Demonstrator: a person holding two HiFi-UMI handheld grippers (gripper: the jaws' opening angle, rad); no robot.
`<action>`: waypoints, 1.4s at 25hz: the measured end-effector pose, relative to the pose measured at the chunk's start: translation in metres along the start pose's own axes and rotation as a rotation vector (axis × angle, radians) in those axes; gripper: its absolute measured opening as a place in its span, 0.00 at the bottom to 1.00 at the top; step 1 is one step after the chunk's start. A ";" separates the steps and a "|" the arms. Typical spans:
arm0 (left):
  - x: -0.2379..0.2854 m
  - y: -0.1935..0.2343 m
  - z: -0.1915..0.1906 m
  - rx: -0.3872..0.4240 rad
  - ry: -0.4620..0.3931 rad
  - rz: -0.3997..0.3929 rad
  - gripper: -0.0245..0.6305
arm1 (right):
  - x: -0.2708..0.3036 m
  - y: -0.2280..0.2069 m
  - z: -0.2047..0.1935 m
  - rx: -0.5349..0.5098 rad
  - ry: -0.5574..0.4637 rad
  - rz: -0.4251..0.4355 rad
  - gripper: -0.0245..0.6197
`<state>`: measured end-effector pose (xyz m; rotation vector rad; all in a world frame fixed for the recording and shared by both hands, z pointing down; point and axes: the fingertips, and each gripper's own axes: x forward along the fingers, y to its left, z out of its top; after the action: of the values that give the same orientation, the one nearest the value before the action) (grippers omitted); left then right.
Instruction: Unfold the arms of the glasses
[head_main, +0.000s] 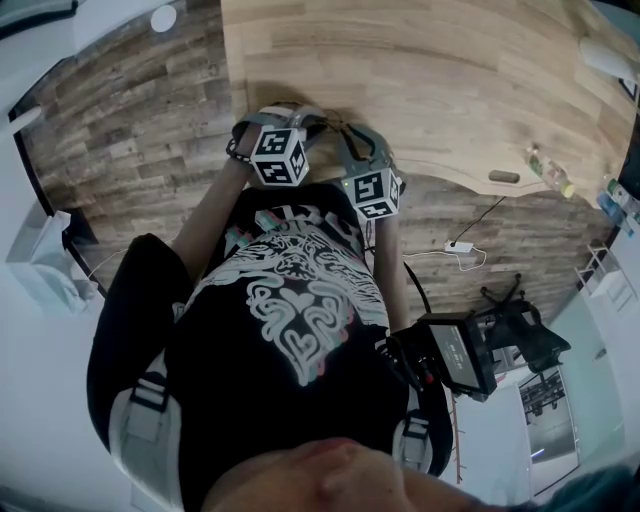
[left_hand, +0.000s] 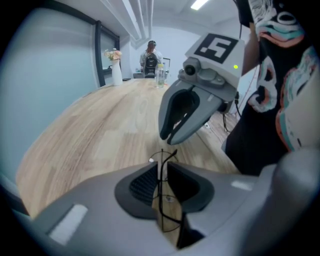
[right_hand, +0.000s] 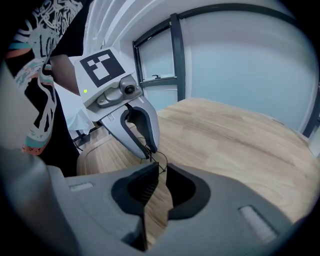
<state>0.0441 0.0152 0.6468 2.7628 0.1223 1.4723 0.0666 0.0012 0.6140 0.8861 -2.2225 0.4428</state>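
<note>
Bright, even indoor light. Ceiling strip lights (left_hand: 142, 15) blown out; frosted window (right_hand: 240, 65) glows pale. Soft sheen on table (left_hand: 100, 135), shadows faint. Heavy fisheye, dark vignetted corners in all views. Left gripper (left_hand: 163, 162) and right gripper (right_hand: 162, 165) bodies blur near the lens. Glasses (left_hand: 161, 185) wire thin, barely resolved.

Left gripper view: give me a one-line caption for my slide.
Left claw shut on thin wire-framed glasses above a wooden table, the right claw meeting their upper end.
</note>
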 end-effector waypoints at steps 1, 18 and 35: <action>0.000 -0.001 0.000 0.005 0.003 -0.005 0.11 | 0.000 0.000 0.000 0.002 0.000 0.000 0.11; 0.007 0.003 0.000 0.001 0.028 0.014 0.05 | 0.000 -0.001 -0.003 0.010 0.004 0.000 0.11; -0.014 -0.026 0.009 0.156 -0.055 -0.099 0.04 | -0.004 0.016 -0.001 -0.169 0.017 0.088 0.10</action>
<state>0.0422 0.0408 0.6291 2.8671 0.3828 1.4194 0.0578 0.0145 0.6109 0.6952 -2.2519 0.2962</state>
